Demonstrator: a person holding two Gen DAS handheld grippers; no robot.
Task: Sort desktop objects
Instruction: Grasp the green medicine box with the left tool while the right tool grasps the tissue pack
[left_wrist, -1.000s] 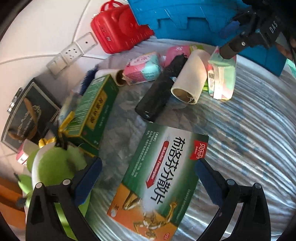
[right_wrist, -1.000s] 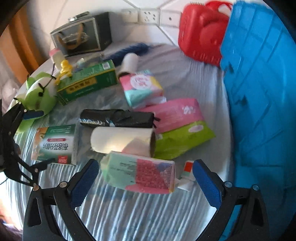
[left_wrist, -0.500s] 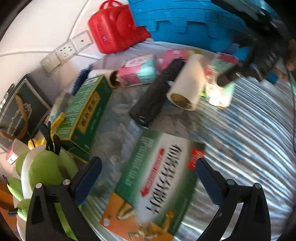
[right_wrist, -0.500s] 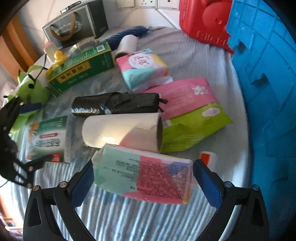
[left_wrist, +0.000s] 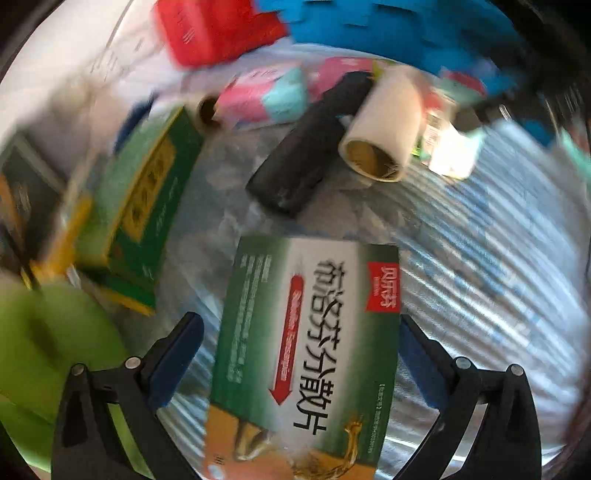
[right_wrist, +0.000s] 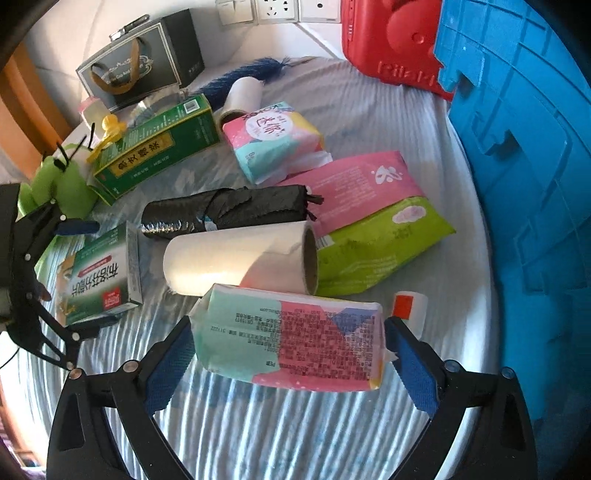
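Observation:
My left gripper (left_wrist: 297, 354) is open, its fingers on either side of a green and white medicine box (left_wrist: 306, 350) that lies on the striped cloth; the box also shows in the right wrist view (right_wrist: 99, 273). My right gripper (right_wrist: 290, 354) is open around a pink and teal tissue pack (right_wrist: 291, 336), with its pads close to the pack's ends. Behind it lie a white paper roll (right_wrist: 240, 258), a black rolled bag (right_wrist: 225, 212), and pink (right_wrist: 354, 184) and green (right_wrist: 384, 240) packs.
A blue crate (right_wrist: 524, 184) stands at the right, a red case (right_wrist: 388, 40) behind it. A long green box (right_wrist: 155, 147), another tissue pack (right_wrist: 273, 140), a green plush toy (right_wrist: 59, 184), a dark gift bag (right_wrist: 140, 62) and a small white tube (right_wrist: 410, 306) lie around.
Both grippers have moved forward and down: the medicine box now sits between the left fingers, and the tissue pack sits between the right fingers. The left view is blurred by motion.

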